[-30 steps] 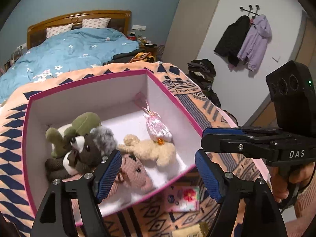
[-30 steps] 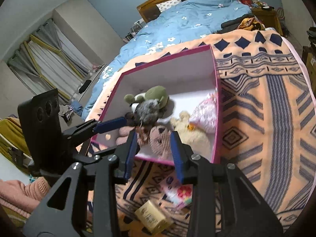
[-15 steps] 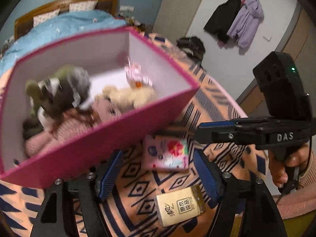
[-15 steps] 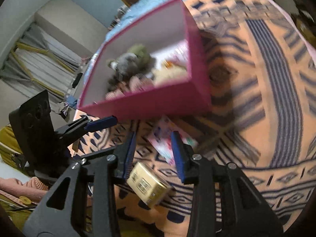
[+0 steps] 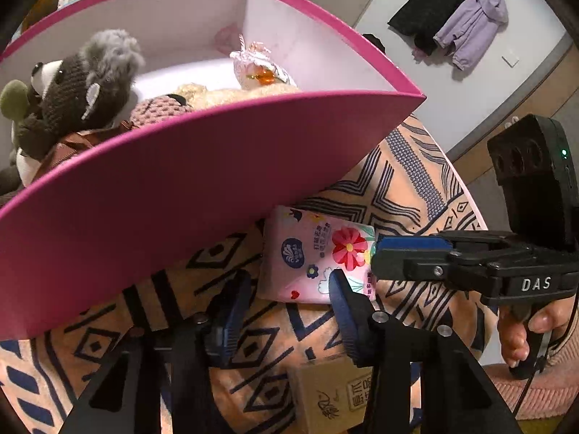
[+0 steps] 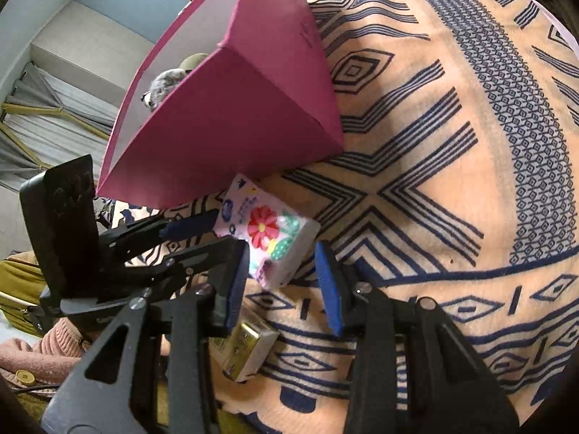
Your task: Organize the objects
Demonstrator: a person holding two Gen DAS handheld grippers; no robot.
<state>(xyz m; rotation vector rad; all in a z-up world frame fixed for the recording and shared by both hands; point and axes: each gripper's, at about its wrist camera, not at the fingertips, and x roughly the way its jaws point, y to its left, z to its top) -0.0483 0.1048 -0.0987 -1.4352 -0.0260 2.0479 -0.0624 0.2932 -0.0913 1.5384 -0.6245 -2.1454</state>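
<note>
A pink tissue pack (image 5: pixel 315 256) with a red flower print lies on the patterned blanket, just in front of the magenta box (image 5: pixel 181 188). My left gripper (image 5: pixel 289 307) hangs low over the pack's near edge. Its jaws are closing and its pads stand clear of the pack. From the right, my right gripper (image 5: pixel 394 255) reaches to the pack's right edge. In the right wrist view the near corner of the pack (image 6: pixel 267 235) sits between the fingertips of my right gripper (image 6: pixel 282 284), which is open and not pressing on it. My left gripper (image 6: pixel 197 238) comes in from the left there.
The box holds several plush toys (image 5: pixel 83 86) and a wrapped sweet (image 5: pixel 257 68). A small gold carton (image 5: pixel 333 398) lies on the blanket (image 6: pixel 452 181) just below the grippers. A hand (image 5: pixel 524 329) holds the right gripper's handle. Coats (image 5: pixel 452 21) hang on the far wall.
Both grippers have sunk from above the open box to just over the blanket in front of it. The tissue pack now lies at their fingertips. The left jaws have narrowed.
</note>
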